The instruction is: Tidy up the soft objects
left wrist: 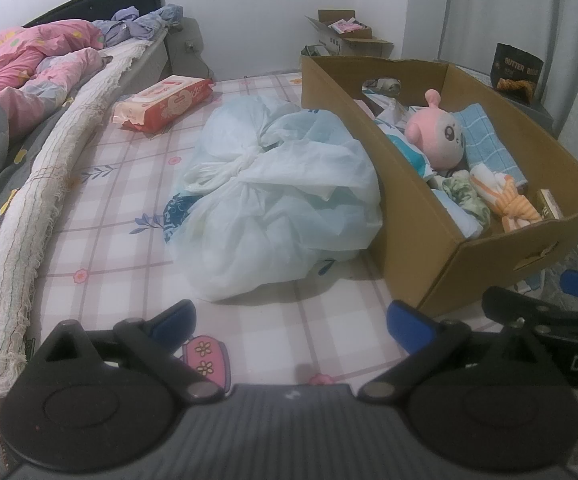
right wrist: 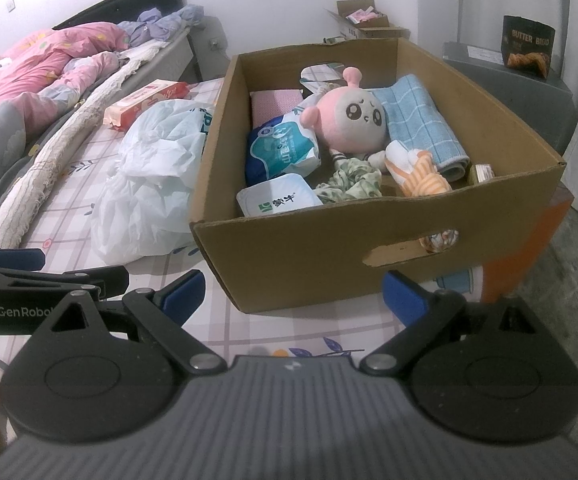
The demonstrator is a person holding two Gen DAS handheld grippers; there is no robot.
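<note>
A brown cardboard box (right wrist: 309,256) stands on the checked bed sheet (left wrist: 137,248); it also shows in the left wrist view (left wrist: 409,208). It holds a pink plush doll (right wrist: 349,120), a blue towel (right wrist: 421,120), tissue packs (right wrist: 281,152), a green scrunchie (right wrist: 353,180) and an orange striped cloth (right wrist: 421,176). A knotted white plastic bag (left wrist: 281,200) lies left of the box. My left gripper (left wrist: 289,320) is open and empty, in front of the bag. My right gripper (right wrist: 293,292) is open and empty, just before the box's near wall.
A red wet-wipes pack (left wrist: 165,102) lies on the sheet behind the bag. A pink quilt (left wrist: 29,64) and a rolled white mat (left wrist: 49,184) lie at left. Small cartons (left wrist: 349,36) and a black bread bag (left wrist: 517,72) stand behind the box.
</note>
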